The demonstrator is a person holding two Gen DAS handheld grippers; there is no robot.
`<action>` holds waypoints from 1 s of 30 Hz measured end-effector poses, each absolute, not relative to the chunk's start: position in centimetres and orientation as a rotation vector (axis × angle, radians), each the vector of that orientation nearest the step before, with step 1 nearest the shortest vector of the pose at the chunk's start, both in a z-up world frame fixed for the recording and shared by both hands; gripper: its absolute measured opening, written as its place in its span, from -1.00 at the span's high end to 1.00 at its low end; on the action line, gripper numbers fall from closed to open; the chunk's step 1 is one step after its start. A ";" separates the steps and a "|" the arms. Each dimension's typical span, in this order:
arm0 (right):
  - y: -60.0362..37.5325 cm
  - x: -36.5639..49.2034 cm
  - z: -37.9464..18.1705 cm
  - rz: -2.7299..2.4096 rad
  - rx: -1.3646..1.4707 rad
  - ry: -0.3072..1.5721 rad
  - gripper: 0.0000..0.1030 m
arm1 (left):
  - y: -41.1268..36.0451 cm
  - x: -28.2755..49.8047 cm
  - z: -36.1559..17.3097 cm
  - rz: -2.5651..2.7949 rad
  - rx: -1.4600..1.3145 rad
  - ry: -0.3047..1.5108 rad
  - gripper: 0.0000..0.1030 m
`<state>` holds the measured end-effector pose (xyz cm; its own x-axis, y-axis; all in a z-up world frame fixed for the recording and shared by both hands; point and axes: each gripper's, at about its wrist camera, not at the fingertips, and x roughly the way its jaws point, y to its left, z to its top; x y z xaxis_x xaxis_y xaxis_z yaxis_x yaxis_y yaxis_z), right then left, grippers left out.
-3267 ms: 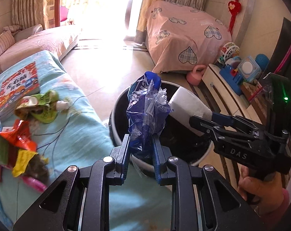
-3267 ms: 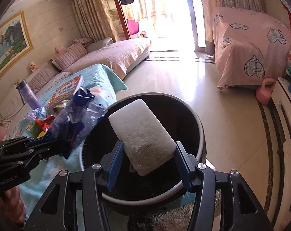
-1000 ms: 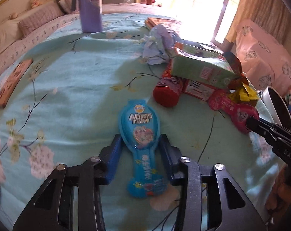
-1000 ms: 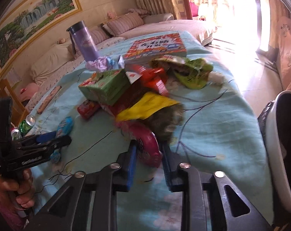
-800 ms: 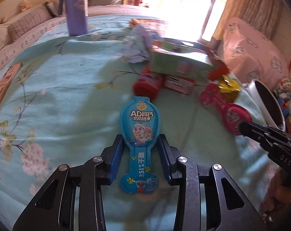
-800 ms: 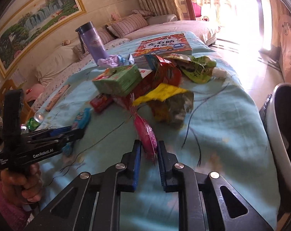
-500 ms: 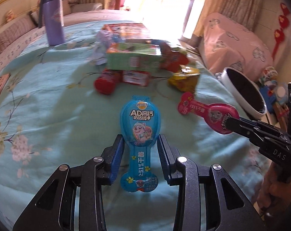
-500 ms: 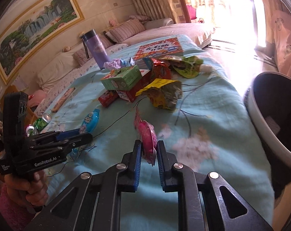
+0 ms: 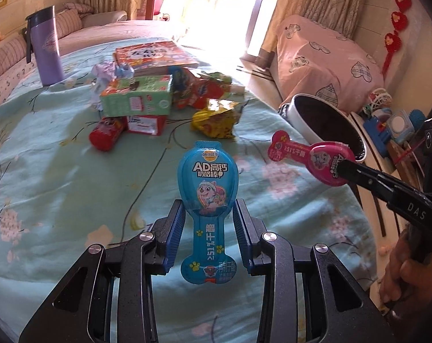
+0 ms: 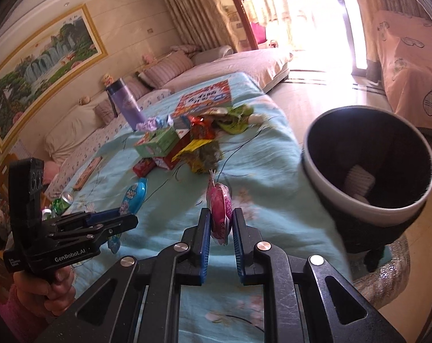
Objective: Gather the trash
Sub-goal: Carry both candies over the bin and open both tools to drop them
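Observation:
My left gripper (image 9: 208,214) is shut on a blue cheese-stick wrapper (image 9: 207,183) and holds it above the bed; it also shows in the right wrist view (image 10: 134,195). My right gripper (image 10: 219,223) is shut on a pink cheese-stick wrapper (image 10: 219,203), seen side-on in the left wrist view (image 9: 316,157). The black trash bin (image 10: 367,200) with a white rim stands beside the bed, to the right of both grippers, with a white item inside. More trash lies in a pile (image 9: 164,97) on the bed: a green box, red packs, a yellow bag.
A purple flask (image 9: 45,45) and a picture book (image 9: 155,55) sit at the far side of the blue floral bedspread (image 9: 58,171). Green cans (image 10: 60,203) lie at the bed's left. A toy shelf (image 9: 393,125) stands behind the bin.
Both grippers have lifted their wrappers off the bed and swung right toward the bin. The bin now looms larger in the right wrist view.

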<state>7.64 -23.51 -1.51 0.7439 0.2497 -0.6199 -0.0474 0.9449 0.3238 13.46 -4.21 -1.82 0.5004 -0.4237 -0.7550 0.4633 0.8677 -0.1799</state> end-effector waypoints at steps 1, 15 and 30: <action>-23.8 7.5 -1.3 0.161 0.301 0.708 0.71 | -4.3 13.5 -1.7 -0.540 0.048 0.897 0.36; -29.7 6.1 0.3 0.051 0.338 0.627 0.71 | -9.9 13.5 0.2 -0.630 0.096 0.862 0.38; -36.7 6.2 0.1 -0.088 0.356 0.616 0.71 | -19.2 14.7 1.5 -0.765 0.158 0.863 0.40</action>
